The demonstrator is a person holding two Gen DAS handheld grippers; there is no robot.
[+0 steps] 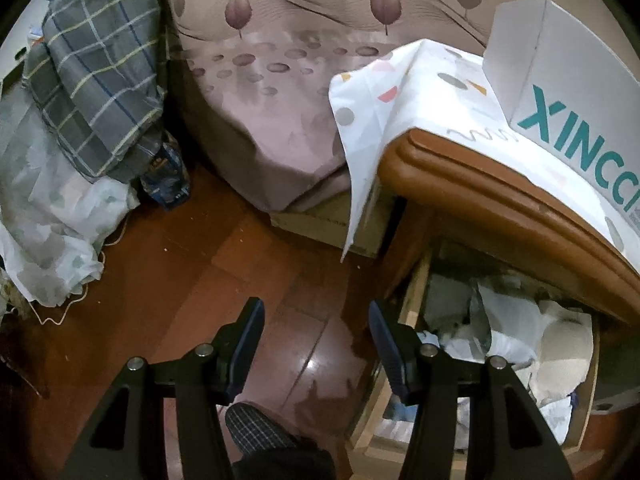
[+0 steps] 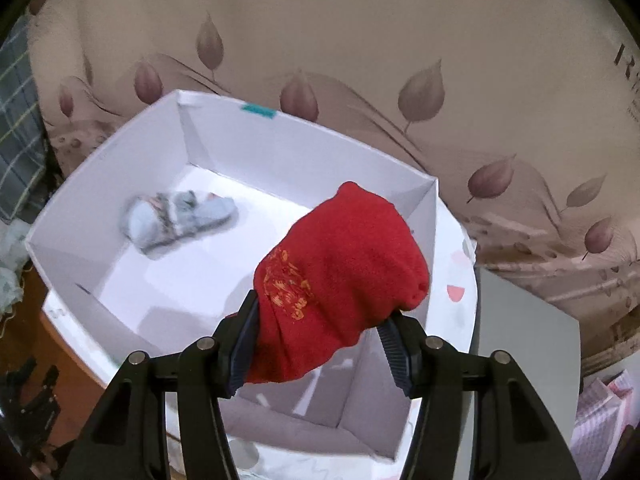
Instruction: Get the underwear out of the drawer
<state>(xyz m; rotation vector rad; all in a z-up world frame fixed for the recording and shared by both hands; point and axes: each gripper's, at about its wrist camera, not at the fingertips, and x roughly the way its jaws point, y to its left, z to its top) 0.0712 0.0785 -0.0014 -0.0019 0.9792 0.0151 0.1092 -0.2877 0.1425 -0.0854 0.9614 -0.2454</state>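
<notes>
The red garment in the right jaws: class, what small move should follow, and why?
Probably lower it a little, then release. The red garment is clamped in the right gripper above the open white box, where a pale folded item already lies.

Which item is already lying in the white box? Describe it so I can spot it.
On the nightstand stands an open white box. On its floor, toward the far left corner, lies a small pale blue-grey bundle with patterned bands, unlike the red garment in the right gripper.

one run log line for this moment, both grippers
left gripper: open, empty, beside open drawer | right gripper: shut on red garment, above white box | in box: pale blue item
</notes>
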